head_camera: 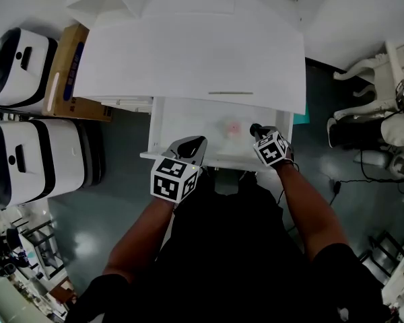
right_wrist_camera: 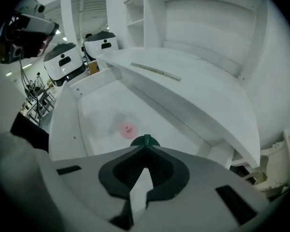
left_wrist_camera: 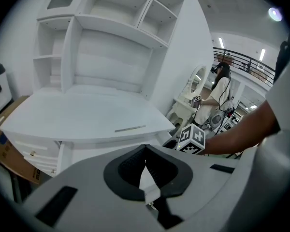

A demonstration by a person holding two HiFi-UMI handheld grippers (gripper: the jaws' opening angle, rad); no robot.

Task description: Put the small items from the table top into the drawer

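- Holding a small green piece (right_wrist_camera: 145, 140) over the open drawer (right_wrist_camera: 94, 105) with my right gripper (right_wrist_camera: 144, 147), jaws pinched on it.
- Pink item (right_wrist_camera: 128, 129) is already in. I reckon the thin stick (right_wrist_camera: 155, 71) on the table top (right_wrist_camera: 203, 98) is what's left.
- Left gripper (left_wrist_camera: 145, 150) is idle, jaws together with nothing between them.

The drawer (head_camera: 182, 120) stands pulled out and open upward, its floor mostly bare; only a pink piece (head_camera: 233, 128) lies right of the middle. The table top (head_camera: 188, 52) overhangs the drawer's rear, so that part can only be reached from the front. A thin stick (head_camera: 230, 93) lies near the table top's front edge, and hutch shelves (left_wrist_camera: 111, 13) wall off the back. A cardboard box (head_camera: 71, 66) and white machines (head_camera: 27, 66) crowd the desk's left side. On the right, open floor separates the desk from white furniture (head_camera: 370, 73). The left gripper (head_camera: 192, 142) and right gripper (head_camera: 255, 129) occupy the drawer's front, with a gap between them.
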